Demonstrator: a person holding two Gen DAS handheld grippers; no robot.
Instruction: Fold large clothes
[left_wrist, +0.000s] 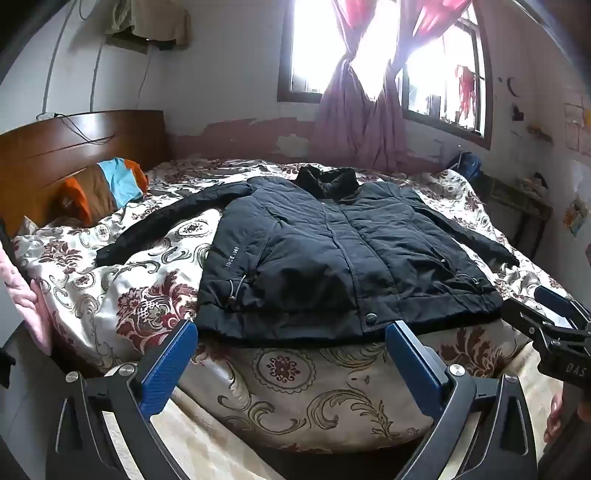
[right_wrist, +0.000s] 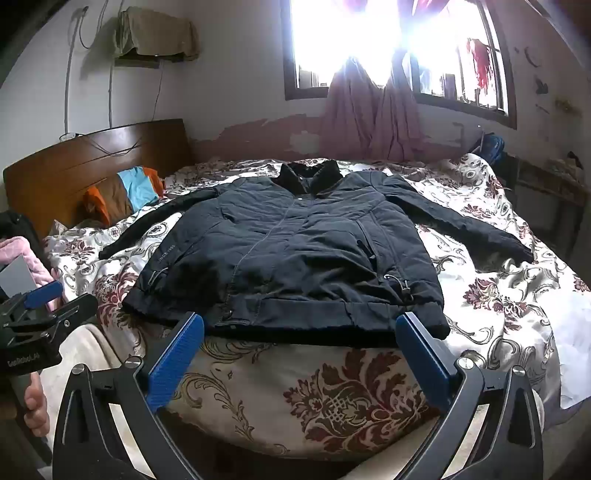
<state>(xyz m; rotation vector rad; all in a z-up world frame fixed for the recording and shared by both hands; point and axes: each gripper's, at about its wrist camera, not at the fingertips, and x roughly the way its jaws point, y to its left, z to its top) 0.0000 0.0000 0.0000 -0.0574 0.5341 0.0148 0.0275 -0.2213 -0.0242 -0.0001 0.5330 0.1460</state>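
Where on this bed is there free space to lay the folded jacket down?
Free: floral bedspread beyond the jacket, past the outstretched sleeve, and the strip between hem and bed edge. Crowded: by the headboard, with a pillow.

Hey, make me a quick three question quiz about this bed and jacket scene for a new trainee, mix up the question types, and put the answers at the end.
1. True or false: the dark jacket lies front up, with both sleeves spread out to the sides.
2. Multiple choice: the left tongs and right tongs are A) both open and empty, B) both clamped on the hem, C) one open, one shut.
3. Short answer: what lies near the wooden headboard, beyond the jacket's sleeve?

Key: 1 true. 2 A. 3 a pillow striped orange, brown and light blue.
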